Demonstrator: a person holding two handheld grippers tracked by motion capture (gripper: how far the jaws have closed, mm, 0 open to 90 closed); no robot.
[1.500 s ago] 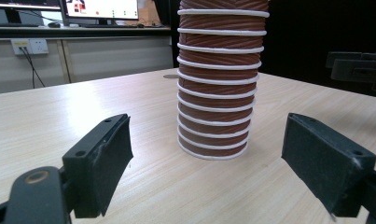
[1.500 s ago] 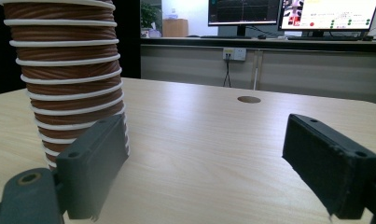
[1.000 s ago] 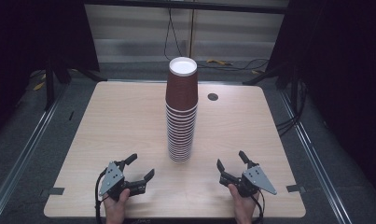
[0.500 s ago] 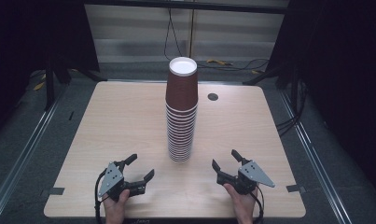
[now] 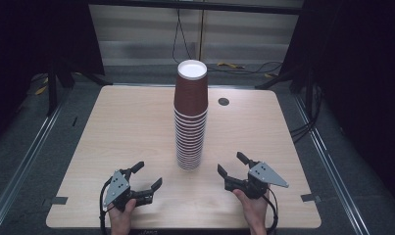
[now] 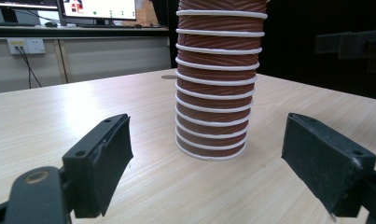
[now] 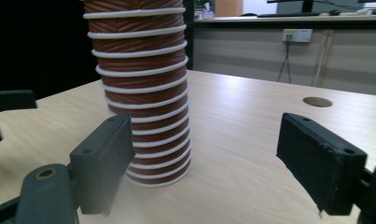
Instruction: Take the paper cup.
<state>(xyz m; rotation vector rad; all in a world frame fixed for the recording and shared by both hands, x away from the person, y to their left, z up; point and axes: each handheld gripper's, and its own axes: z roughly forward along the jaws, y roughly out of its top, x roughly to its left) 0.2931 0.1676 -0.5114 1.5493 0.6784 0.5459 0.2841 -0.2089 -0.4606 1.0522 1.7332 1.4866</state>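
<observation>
A tall stack of brown ribbed paper cups (image 5: 190,117) with white rims stands upright at the middle of the wooden table (image 5: 126,127). My left gripper (image 5: 147,176) rests near the front edge, left of the stack, jaws wide apart and empty. My right gripper (image 5: 231,163) sits to the stack's right, also open with nothing between its jaws. In the left gripper view the cup stack (image 6: 217,79) rises ahead between the jaws, a short way off. The right gripper view shows the stack (image 7: 143,88) ahead and to the left, close behind the left jaw.
A round cable hole (image 5: 223,101) lies in the table behind and right of the stack. Cables (image 5: 244,66) run on the floor beyond the far edge. Metal rails (image 5: 23,161) flank the table on both sides.
My right gripper has moved left and a little forward toward the base of the cup stack. The left gripper has stayed where it was.
</observation>
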